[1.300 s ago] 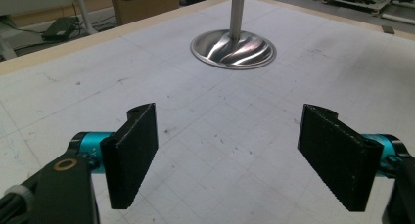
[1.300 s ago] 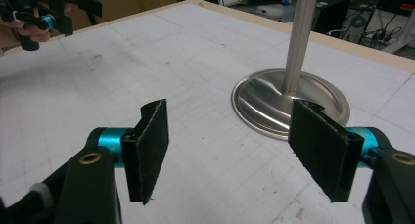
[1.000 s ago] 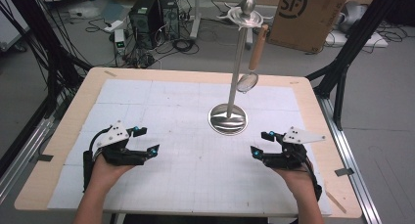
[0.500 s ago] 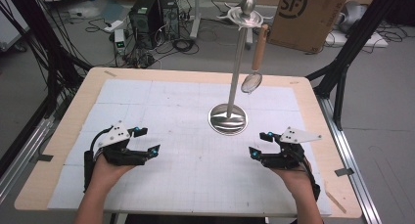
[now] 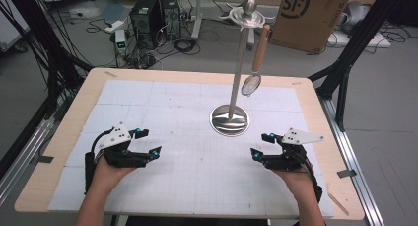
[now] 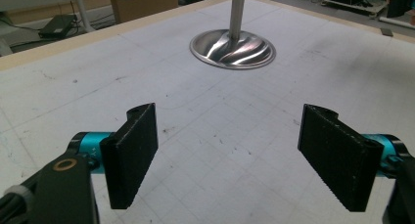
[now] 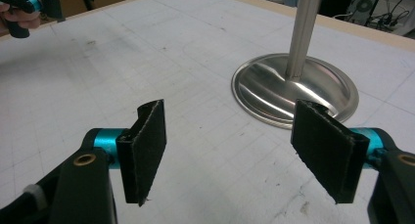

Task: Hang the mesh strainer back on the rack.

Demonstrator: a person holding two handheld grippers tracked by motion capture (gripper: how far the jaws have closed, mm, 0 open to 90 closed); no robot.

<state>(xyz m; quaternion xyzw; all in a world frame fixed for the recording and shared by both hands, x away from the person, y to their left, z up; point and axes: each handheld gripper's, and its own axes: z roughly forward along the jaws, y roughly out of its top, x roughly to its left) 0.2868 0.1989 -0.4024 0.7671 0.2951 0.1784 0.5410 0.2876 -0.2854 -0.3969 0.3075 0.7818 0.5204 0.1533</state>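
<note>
A steel stand (image 5: 229, 120) with a round base and a tall pole rises at the table's middle right. A small strainer with a wooden handle (image 5: 255, 63) hangs from its top hook. My left gripper (image 5: 149, 142) rests low at the front left, open, nothing between its jaws. My right gripper (image 5: 262, 144) sits at the front right, open and empty too. In the left gripper view (image 6: 227, 155) the stand's base (image 6: 233, 48) lies ahead. The right gripper view (image 7: 227, 153) has the base (image 7: 293, 89) close in front on the right.
A white gridded mat (image 5: 197, 137) covers the wooden table (image 5: 59, 152). Behind the table stand a cardboard box (image 5: 308, 16), a computer tower (image 5: 148, 14) and loose cables on the floor. Black frame legs (image 5: 345, 73) flank the table.
Both grippers have barely moved. The hanging strainer has swung slightly on its hook.
</note>
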